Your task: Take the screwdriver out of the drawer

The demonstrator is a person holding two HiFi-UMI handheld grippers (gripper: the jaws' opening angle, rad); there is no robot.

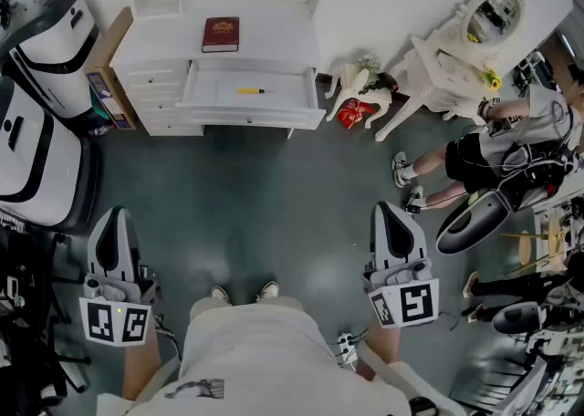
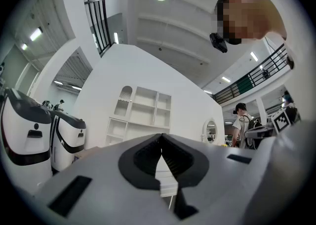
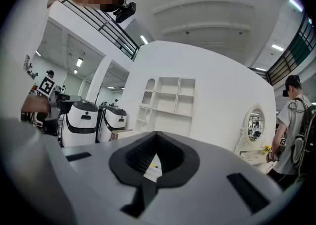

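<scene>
A person is standing on a dark floor [image 1: 274, 204], facing a white desk [image 1: 164, 40] whose wide drawer [image 1: 251, 116] is hanging open. The yellow-handled screwdriver [image 1: 251, 90] is lying alone on the drawer's pale bottom, roughly in its middle and parallel to the front edge, well apart from both grippers. The left gripper [image 1: 114, 215] is being held low at the person's left side and the right gripper [image 1: 387, 212] at the right side, both pointing towards the desk, with the person's shoes [image 1: 245, 293] showing between them. Each gripper's own view is showing its two jaws clenched tip to tip and gripping nothing. Through the narrow slit below the right gripper's meeting tips, the far-off drawer and the yellow handle are peeking through. A dark red book [image 1: 221, 34] is resting on the desk top, just behind the drawer. Two white, black-trimmed machines [image 1: 46, 40] are standing to the left of the desk. A white dressing table [image 1: 447, 58] with an oval mirror is standing to its right, and another person [image 1: 511, 140] carrying a backpack is standing near it
</scene>
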